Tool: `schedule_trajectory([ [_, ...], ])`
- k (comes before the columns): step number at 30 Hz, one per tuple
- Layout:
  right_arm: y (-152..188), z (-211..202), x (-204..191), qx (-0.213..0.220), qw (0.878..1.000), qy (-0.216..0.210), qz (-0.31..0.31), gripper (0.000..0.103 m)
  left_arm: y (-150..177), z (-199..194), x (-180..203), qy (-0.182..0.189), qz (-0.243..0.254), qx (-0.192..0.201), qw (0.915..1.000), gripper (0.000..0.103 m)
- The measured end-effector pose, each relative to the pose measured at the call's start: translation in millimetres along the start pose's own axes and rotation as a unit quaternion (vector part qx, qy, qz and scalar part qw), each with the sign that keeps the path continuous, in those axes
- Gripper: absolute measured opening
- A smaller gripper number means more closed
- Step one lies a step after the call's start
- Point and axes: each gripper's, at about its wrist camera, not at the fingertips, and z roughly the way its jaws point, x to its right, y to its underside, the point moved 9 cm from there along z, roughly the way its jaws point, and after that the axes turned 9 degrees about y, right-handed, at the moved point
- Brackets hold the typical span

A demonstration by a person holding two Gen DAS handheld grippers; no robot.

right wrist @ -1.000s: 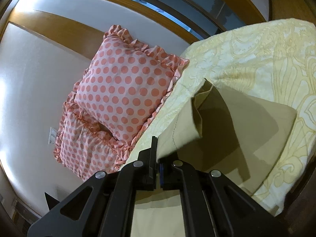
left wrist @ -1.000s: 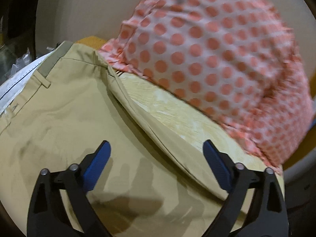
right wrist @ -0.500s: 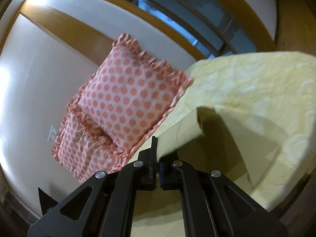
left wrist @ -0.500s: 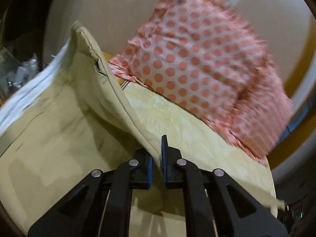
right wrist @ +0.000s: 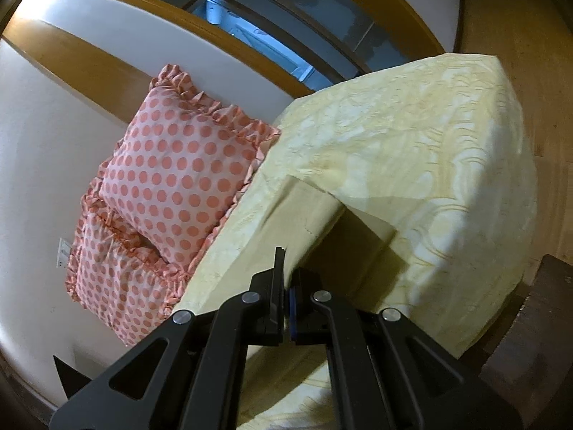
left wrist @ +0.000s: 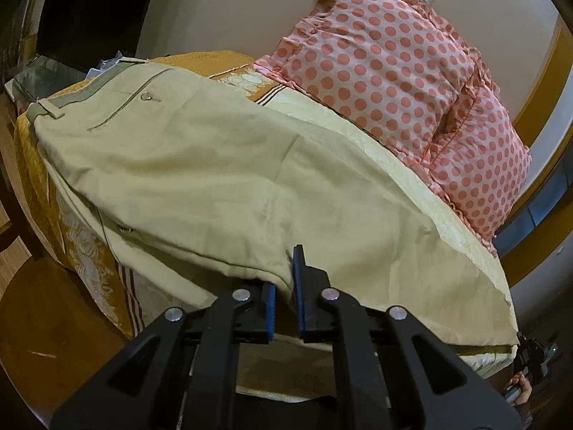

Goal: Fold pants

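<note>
The pants (left wrist: 222,165) lie spread on the bed (left wrist: 422,197), with the waistband (left wrist: 82,91) at the far left corner and the leg running toward the right. Two dotted pillows (left wrist: 394,71) lean on the wall behind.

The left gripper (left wrist: 284,286) is pinched tight on the near edge of the pants, close to the middle. The right gripper (right wrist: 288,286) is pinched tight on the leg end and holds it up off the bed.

This looks like the first fold, bringing one side over the other. Next, I think both grippers should lift together, carry the cloth across, line up the edges, then let go.
</note>
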Motion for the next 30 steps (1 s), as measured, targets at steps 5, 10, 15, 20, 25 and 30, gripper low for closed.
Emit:
schedule_trajectory([
  [5,4,-7,14,0.003,0.999,0.049,-0.004,0.030,6,-9,0,-0.011,0.040,0.005,0.9991,0.037],
  [10,-14,-32,23,0.084,0.993,0.085,-0.024,0.073,-14,-55,6,-0.025,0.074,0.080,0.9937,0.067],
  [15,-5,-17,17,0.088,0.988,0.105,-0.065,0.070,-39,-95,8,-0.027,0.071,0.178,0.9810,0.074],
  [20,26,-9,-12,0.075,0.986,0.074,-0.128,0.064,-45,-71,2,-0.036,0.067,0.157,0.9847,0.078],
  [25,44,8,-32,0.053,0.985,0.046,-0.157,0.028,-38,-36,-3,-0.032,0.062,0.117,0.9907,0.078],
  [30,27,10,-24,0.063,0.987,0.058,-0.135,0.004,-28,-16,-18,-0.045,0.058,0.090,0.9932,0.083],
])
